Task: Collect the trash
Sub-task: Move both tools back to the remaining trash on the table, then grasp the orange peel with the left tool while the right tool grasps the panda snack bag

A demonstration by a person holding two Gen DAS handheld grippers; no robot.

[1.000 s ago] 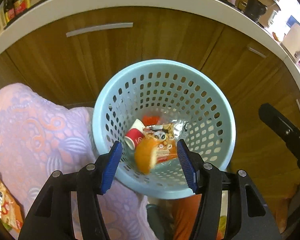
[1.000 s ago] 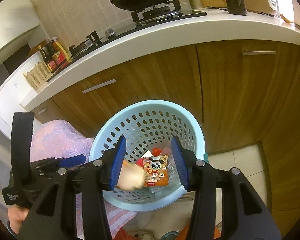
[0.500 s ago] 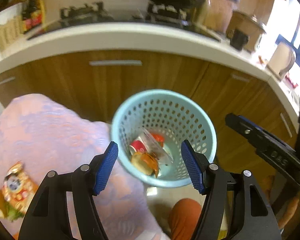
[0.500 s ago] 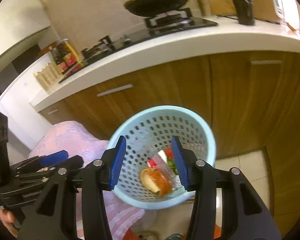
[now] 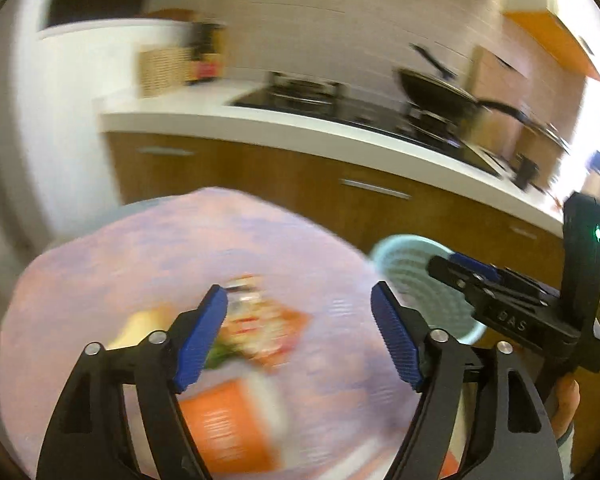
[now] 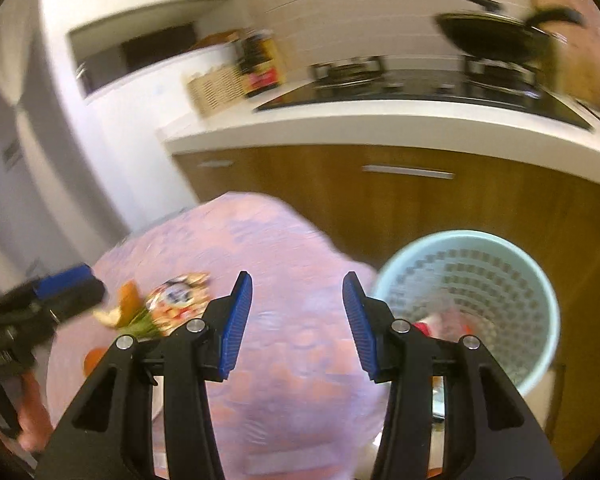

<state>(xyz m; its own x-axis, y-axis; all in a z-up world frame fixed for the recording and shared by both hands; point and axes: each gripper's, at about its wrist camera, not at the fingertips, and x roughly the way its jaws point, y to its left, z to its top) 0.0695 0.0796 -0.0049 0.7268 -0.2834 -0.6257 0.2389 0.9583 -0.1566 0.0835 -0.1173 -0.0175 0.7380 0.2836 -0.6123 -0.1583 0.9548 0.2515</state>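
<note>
Both views are motion-blurred. My left gripper (image 5: 300,330) is open and empty above a round table with a pink patterned cloth (image 5: 172,248). Just beyond its fingers lies an orange snack wrapper (image 5: 260,328) with peel and green scraps (image 5: 140,324). An orange carton (image 5: 224,428) lies nearer. My right gripper (image 6: 296,320) is open and empty over the cloth (image 6: 276,240). The same wrapper (image 6: 176,300) and peel (image 6: 122,306) lie to its left. The light blue perforated basket (image 6: 472,276) stands right of the table with trash inside; it also shows in the left wrist view (image 5: 412,264).
A white counter (image 6: 380,124) with wooden cabinets (image 6: 420,208) runs behind, carrying a stove and a black wok (image 6: 496,36). The right gripper's body (image 5: 520,312) is at the right of the left wrist view. The left gripper's body (image 6: 40,308) is at the left of the right wrist view.
Both grippers have swung left and up, away from the basket to over the table. The basket has shifted to the right of both views. The wrapper and peel on the cloth came into view.
</note>
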